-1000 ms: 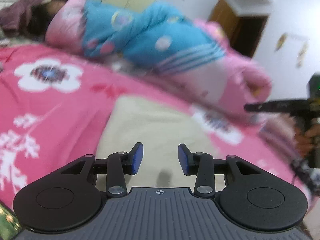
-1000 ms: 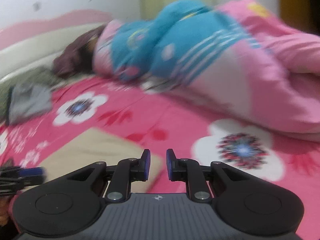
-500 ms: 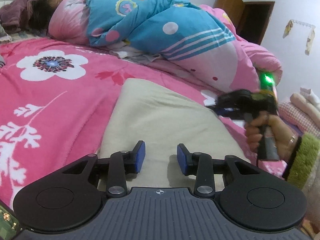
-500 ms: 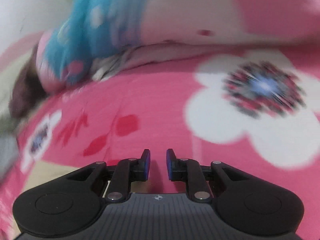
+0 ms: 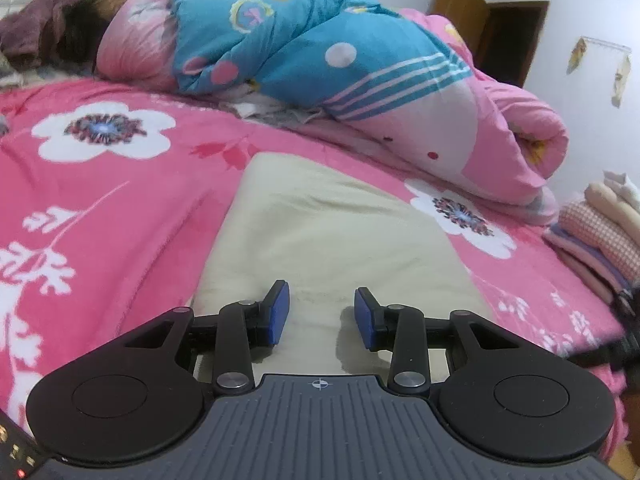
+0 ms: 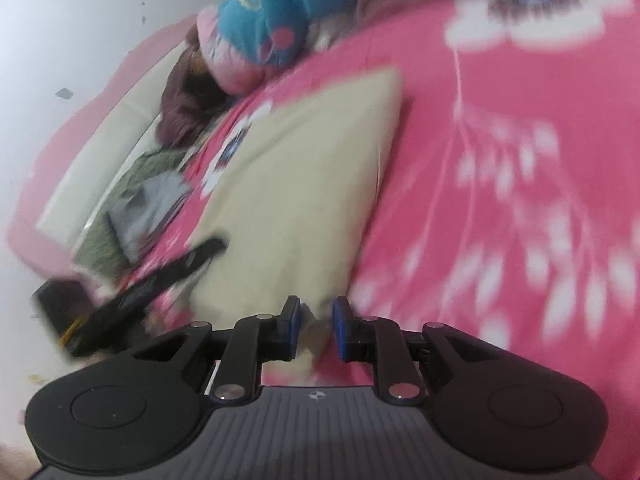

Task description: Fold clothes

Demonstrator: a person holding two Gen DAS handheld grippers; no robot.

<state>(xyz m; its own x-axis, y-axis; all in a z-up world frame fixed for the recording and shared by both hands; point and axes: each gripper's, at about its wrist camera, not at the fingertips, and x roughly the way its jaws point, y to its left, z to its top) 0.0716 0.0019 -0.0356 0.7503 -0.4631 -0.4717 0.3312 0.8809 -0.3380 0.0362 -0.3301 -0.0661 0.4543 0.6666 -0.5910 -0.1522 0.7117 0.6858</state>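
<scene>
Flat cream-coloured folded cloth [image 5: 320,232] lying on bright pink bedspread with white flowers [image 5: 100,200]. Left gripper [image 5: 319,312] low over near edge of cloth, blue pads apart, nothing between. Right gripper [image 6: 313,326] at cloth's near corner, pads a little apart, cream corner showing in gap; blurry, grip not clear. Rolled pink and blue quilt [image 5: 340,68] at 12 o'clock. Stack of folded clothes [image 5: 596,224] at 3 o'clock.
</scene>
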